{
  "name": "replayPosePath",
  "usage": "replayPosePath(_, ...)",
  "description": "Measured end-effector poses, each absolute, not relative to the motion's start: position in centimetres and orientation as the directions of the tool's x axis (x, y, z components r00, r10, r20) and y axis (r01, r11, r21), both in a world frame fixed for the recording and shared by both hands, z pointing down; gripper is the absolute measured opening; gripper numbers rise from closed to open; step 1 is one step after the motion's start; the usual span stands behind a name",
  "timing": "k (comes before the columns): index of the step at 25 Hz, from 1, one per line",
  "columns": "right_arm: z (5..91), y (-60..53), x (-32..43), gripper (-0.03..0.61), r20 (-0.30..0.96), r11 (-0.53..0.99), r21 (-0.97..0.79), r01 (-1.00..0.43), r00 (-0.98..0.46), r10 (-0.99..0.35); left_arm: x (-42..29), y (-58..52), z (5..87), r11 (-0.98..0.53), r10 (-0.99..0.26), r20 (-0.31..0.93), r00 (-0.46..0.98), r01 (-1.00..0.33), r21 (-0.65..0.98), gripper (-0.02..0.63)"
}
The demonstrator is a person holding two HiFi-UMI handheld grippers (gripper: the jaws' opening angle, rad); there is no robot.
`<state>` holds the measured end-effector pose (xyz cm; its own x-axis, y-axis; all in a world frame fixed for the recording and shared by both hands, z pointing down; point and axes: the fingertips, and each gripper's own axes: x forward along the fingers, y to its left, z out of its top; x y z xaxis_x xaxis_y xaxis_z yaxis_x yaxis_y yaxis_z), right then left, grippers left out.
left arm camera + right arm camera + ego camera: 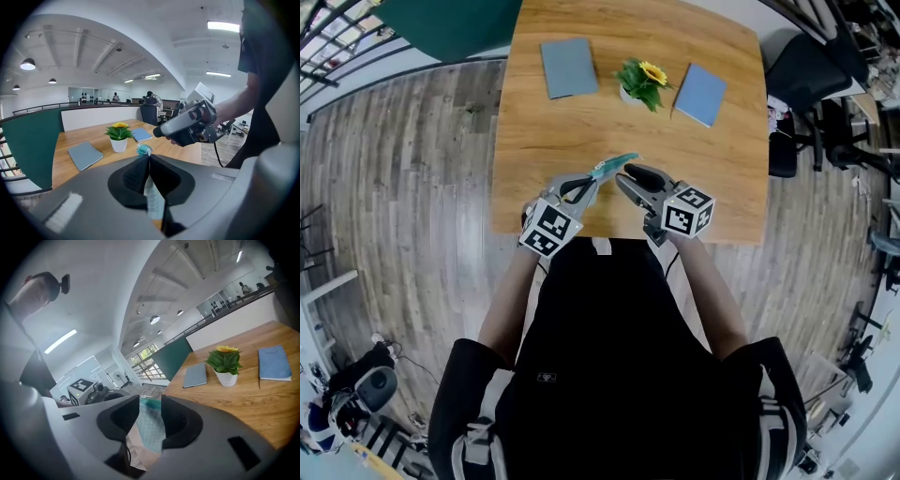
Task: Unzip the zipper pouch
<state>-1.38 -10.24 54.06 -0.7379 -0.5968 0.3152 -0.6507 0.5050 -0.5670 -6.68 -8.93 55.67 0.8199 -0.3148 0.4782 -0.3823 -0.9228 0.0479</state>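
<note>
Jaws of the left gripper [148, 157] are pressed together on one end of the teal zipper pouch [153, 202], probably to anchor it; the right gripper [150, 401] stands half apart around the cloth (seeking the slider, I judge). The pouch hangs over the near edge of the table [581, 122], the flower pot [639, 82] well beyond

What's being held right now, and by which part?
The left gripper is shut on one end of the flat teal zipper pouch; the right gripper is open around it.
</note>
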Motion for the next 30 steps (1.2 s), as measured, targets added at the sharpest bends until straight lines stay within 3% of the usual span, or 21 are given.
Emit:
replayPosePath(3,53.7,-10.6,-1.9,0.184,0.314,0.527,-0.572,-0.628,-0.762,-0.567,-6.4,-8.8,55.2,-0.930,-0.308,0.475,0.824,-0.366,0.032,0.004)
replayPosePath(13,54.6,-10.9,-3.5,0.218,0.329,0.550,-0.600,-0.581,-0.806,-0.492,-6.0,-8.3,55.6,-0.943,-0.305,0.490,0.817,-0.332,-0.034,0.005)
replayPosePath(30,55.4,-11.6,-5.7,0.196,0.340,0.540,-0.655,-0.528,-0.844,-0.414,-6.6,-8.2,57.1,-0.951,-0.296,0.518,0.802,-0.299,-0.082,0.005)
